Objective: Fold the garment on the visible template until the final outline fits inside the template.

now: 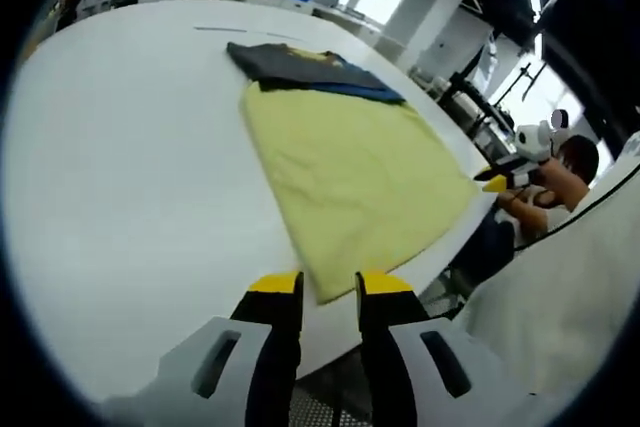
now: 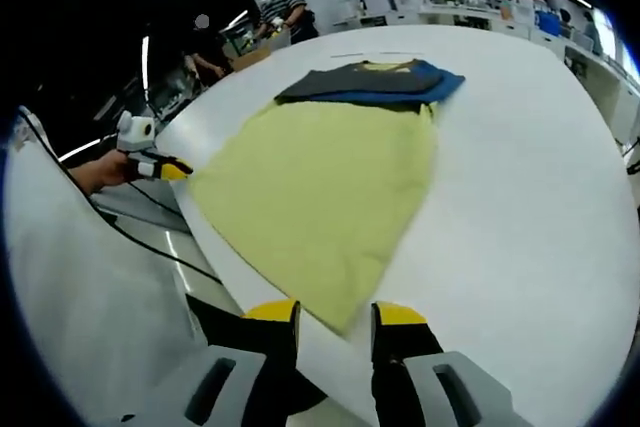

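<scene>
Lying flat on the white table [image 1: 120, 197], the yellow garment [image 1: 350, 172] spreads from the near table edge toward a stack of dark folded clothes [image 1: 300, 67] at its far end, which it touches or slightly underlaps (the exact overlap cannot be resolved). No template outline can be made out under or around the garment in either view. The left gripper [image 1: 328, 287] hovers just off one near corner of the garment, jaws spread with a clear gap and nothing between them. The right gripper [image 2: 335, 315] sits at the opposite near corner, where the cloth's point falls between its yellow tips; its jaws are likewise apart and not closed on the fabric. Each gripper also appears in the other's view at the far side edge of the garment. The step in hand appears to be taking both near corners before the first fold. Principal risks: a jaw closing short of the hem catches only air or a single thin edge, and the corner slips out mid-lift; uneven lifting between the two hands skews the fold line, so the outline overshoots the template; dragging the cloth forward may disturb the dark folded clothes or pull the garment over the table edge.
</scene>
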A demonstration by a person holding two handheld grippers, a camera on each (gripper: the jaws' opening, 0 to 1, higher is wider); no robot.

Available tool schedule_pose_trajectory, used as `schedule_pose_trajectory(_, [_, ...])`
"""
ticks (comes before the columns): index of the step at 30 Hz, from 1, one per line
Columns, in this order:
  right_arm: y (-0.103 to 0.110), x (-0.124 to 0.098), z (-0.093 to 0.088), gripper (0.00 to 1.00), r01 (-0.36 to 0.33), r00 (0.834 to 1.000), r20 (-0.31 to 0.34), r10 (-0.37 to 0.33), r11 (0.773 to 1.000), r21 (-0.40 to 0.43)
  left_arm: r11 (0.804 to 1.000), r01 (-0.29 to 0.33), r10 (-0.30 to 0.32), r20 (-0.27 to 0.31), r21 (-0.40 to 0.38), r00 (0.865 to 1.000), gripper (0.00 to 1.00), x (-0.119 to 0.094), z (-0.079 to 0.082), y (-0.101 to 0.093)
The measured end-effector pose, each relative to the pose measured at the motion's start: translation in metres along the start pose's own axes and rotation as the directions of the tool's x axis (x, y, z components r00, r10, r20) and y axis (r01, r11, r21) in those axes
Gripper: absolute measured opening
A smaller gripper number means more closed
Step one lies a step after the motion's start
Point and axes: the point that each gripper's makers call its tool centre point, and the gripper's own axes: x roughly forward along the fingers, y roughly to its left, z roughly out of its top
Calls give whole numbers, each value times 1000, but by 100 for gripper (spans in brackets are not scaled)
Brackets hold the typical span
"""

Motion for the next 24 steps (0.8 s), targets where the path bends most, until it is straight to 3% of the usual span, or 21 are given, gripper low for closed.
schedule_pose_trajectory(24, [2,5,-6,14,-16,1000,-17,17,1000,6,998,24,-26,-22,-65,999,7,7,-2,0])
